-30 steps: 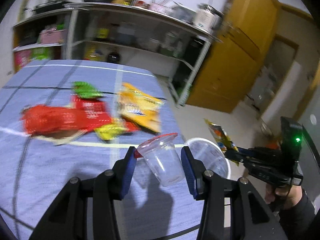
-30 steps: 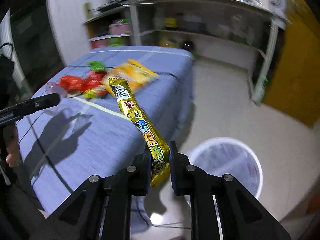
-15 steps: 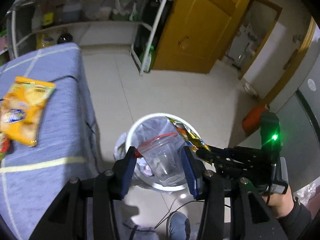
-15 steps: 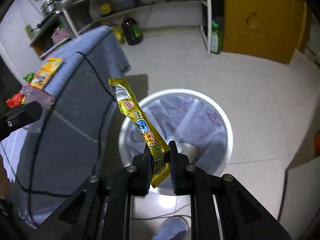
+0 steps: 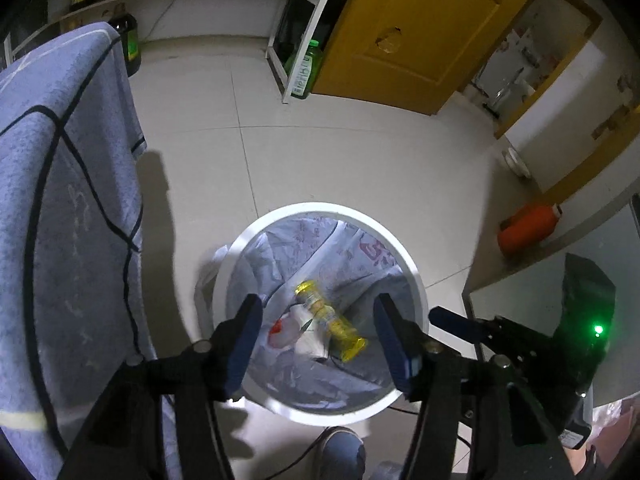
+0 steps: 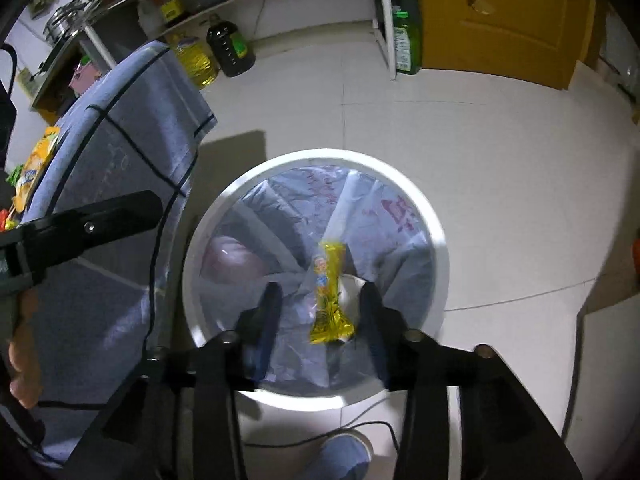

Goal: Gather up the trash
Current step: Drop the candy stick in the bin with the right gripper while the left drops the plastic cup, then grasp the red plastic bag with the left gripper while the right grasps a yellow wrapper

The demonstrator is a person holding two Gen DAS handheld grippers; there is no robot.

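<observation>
A white round trash bin [image 5: 416, 280] lined with a pale bag stands on the floor beside the table; it also shows in the right wrist view [image 6: 438, 240]. My left gripper [image 5: 318, 330] is open and empty above the bin. My right gripper [image 6: 320, 320] is open and empty above it too. The yellow snack wrapper [image 5: 332, 322] lies inside the bin, and it also shows in the right wrist view [image 6: 330, 300]. The clear plastic cup with a red rim [image 5: 288, 330] lies in the bin next to the wrapper.
The table with a blue-grey cloth [image 5: 52, 184] is at the left; snack packets [image 6: 34, 168] lie on it. Bottles [image 6: 232, 50] stand by a shelf at the back. A yellow door [image 5: 408, 28] and an orange object [image 5: 528, 228] are at the right.
Both grippers opened over the bin. The cup dropped from the left gripper and the yellow wrapper from the right one; both now lie in the bin.
</observation>
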